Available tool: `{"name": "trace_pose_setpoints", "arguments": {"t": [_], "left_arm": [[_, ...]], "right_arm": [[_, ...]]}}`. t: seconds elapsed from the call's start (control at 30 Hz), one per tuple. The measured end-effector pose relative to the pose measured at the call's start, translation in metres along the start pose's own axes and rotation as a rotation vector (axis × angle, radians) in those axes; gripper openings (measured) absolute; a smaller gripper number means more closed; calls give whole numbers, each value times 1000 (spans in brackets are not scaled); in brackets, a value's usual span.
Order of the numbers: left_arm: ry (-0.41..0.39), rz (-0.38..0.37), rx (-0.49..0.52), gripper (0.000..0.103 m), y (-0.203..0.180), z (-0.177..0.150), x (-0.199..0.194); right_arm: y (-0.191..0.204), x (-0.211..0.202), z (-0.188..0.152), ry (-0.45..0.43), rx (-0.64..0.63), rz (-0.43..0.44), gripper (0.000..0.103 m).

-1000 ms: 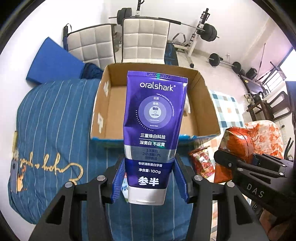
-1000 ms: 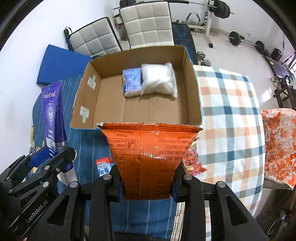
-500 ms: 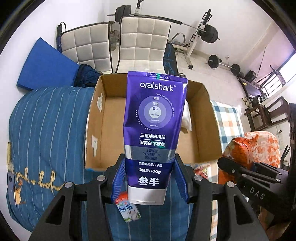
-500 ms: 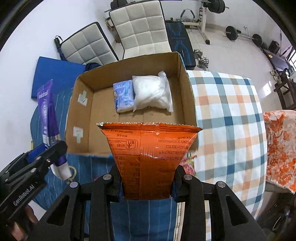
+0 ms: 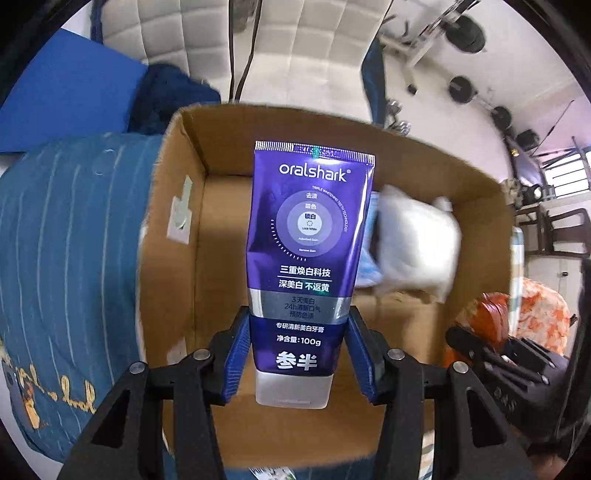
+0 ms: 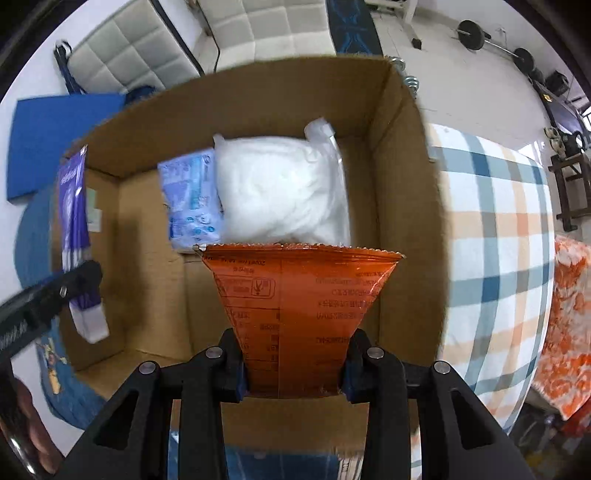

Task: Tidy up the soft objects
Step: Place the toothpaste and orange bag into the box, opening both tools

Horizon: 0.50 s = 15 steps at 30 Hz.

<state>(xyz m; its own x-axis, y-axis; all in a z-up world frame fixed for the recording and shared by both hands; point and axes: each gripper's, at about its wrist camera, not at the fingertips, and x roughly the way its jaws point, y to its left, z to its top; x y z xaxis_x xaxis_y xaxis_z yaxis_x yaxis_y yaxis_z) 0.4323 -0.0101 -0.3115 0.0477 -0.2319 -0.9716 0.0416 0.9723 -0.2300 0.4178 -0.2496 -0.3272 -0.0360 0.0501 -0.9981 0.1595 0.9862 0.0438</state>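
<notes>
Left gripper (image 5: 299, 354) clamps toothpaste tube (image 5: 310, 236); right gripper (image 6: 293, 363) clamps orange packet (image 6: 299, 295).

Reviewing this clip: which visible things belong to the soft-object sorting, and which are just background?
Job: toothpaste tube in left gripper; orange snack bag in right gripper; cardboard box; white bag; blue packet.

Background: chairs; weights; checked cloth.

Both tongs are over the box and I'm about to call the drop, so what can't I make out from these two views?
- Left wrist view: the purple toothpaste tube hides the cardboard box floor behind it.
- Right wrist view: the orange snack bag covers the floor beneath it.
- White bag and blue packet: print blurred, unreadable.
- Left wrist view: the bottom edge cuts off a small carton.
</notes>
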Motion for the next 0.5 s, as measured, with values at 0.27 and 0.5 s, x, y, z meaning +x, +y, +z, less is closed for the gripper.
{"name": "trace_pose_setpoints", "arguments": {"t": [0.27,0.5], "left_arm": [[138,59,6,47,2,30,65],[206,98,-26,48,7,38,90]], "right_arm": [[2,57,8,165,10,26,39],[8,89,10,252,-36,-25,40]]}}
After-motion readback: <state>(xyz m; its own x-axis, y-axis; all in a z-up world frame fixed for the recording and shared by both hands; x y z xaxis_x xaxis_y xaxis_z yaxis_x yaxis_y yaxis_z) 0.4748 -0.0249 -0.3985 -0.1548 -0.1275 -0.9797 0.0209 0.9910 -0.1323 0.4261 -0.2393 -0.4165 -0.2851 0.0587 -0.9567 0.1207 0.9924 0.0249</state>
